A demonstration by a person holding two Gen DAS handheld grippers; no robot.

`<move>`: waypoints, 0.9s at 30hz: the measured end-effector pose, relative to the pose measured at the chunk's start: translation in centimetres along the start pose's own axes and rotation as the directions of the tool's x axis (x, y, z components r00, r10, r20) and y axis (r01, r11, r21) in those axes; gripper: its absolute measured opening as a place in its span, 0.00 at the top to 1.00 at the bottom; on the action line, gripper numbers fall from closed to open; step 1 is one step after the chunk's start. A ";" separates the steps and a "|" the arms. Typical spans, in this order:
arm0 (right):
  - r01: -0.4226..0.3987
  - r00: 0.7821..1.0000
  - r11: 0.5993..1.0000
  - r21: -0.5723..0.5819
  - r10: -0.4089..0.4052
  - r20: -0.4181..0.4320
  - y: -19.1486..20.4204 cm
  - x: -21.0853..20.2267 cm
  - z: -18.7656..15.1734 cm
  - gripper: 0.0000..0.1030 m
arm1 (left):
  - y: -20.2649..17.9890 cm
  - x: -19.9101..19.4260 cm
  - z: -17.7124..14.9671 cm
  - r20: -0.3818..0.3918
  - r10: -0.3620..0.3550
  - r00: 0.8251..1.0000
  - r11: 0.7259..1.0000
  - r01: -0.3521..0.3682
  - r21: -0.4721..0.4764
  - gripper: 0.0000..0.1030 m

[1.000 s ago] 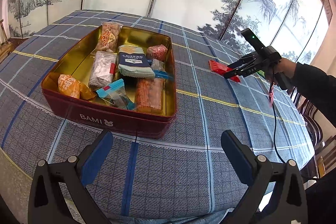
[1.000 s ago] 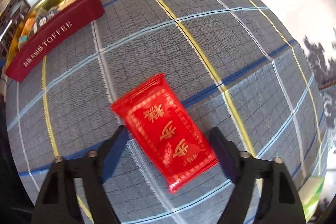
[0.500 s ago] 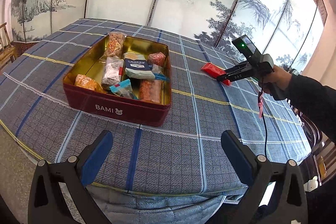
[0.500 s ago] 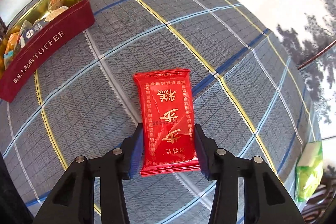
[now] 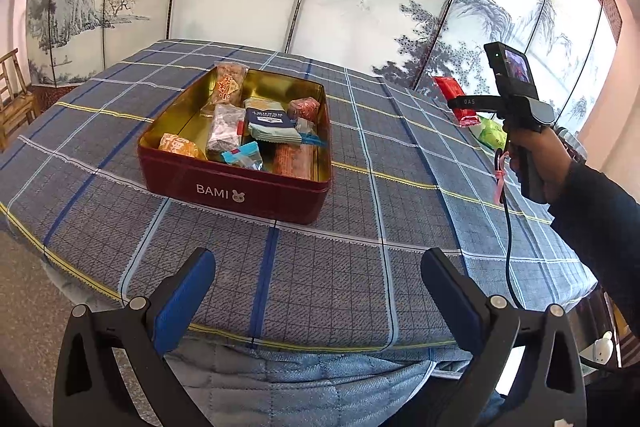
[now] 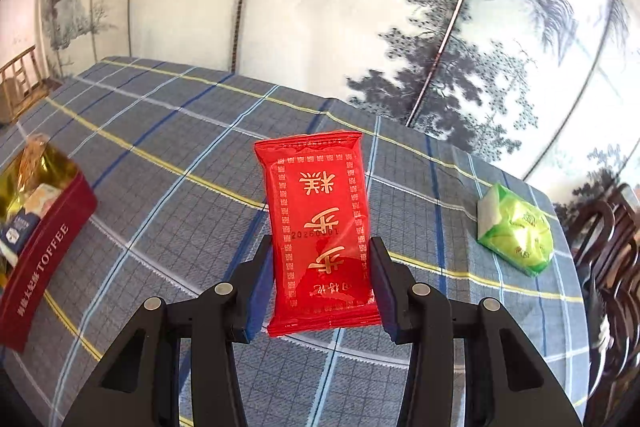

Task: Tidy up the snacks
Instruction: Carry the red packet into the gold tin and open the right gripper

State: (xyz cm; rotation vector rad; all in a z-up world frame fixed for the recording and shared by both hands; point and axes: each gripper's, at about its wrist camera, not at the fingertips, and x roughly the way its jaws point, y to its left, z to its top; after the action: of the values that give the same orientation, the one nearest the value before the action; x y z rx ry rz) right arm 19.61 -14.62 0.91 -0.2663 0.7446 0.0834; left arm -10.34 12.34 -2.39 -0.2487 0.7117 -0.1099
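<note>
While the right claw pinched the lower half of the red snack packet between its two pads, having just closed on it, the packet stood clear above the checked table, its upper end jutting past the fingertips. The green packet lay on the table to its right, the red tin of snacks well to its left. The left claw gaped wide and empty near the table's edge.

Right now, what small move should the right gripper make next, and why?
Probably carry the red packet toward the tin. The right gripper grips it clear of the cloth, the tin holds the other snacks, and only a green packet lies outside.
</note>
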 end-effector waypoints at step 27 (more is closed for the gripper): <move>-0.077 0.994 0.997 0.012 0.076 0.073 9.5 -4.4 2.4 0.55 | 2.3 -0.4 -1.5 -0.023 0.027 0.999 0.999 -0.028 -0.045 0.02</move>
State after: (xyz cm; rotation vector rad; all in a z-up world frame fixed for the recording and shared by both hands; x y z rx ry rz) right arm 16.39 -4.72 3.58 -0.2194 0.6833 0.1590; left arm -11.63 14.36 -3.84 -0.2814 0.7404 -0.0707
